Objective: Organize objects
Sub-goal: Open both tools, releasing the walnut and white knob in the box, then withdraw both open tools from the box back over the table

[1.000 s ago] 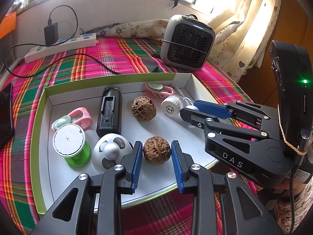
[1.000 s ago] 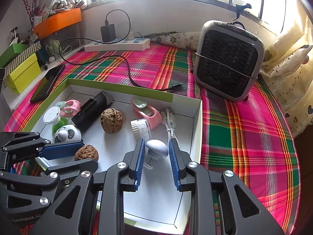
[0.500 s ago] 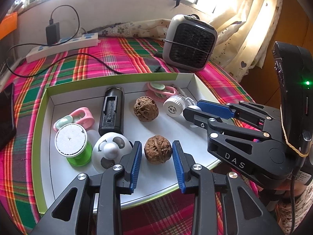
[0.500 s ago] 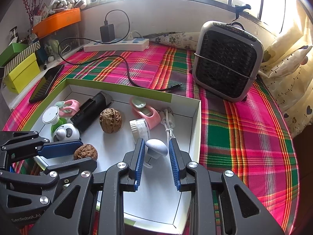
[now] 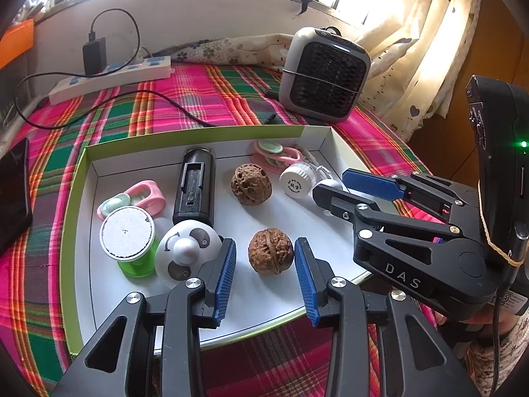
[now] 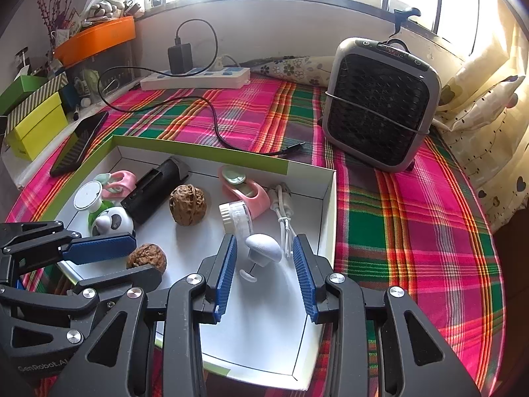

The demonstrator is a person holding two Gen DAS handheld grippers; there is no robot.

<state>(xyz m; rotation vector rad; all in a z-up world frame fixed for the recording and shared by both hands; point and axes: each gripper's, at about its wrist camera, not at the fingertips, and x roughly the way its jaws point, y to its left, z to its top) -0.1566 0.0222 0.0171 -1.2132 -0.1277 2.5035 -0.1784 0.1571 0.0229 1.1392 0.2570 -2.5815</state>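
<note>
A white tray with a green rim holds small objects. My left gripper is open with a brown walnut between its fingers, not touching it. My right gripper is open around a white mushroom-shaped object, which rests on the tray floor. A second walnut, a black battery case, a white panda toy, a green spool, pink clips and a white capped jar lie in the tray.
The tray sits on a pink and green plaid cloth. A grey fan heater stands at the back right. A white power strip with a black cable lies at the back. A dark phone lies left of the tray.
Both grippers have drawn back slightly from the tray objects. The right gripper's jaws have spread wider around the mushroom-shaped object. The objects have not moved.
</note>
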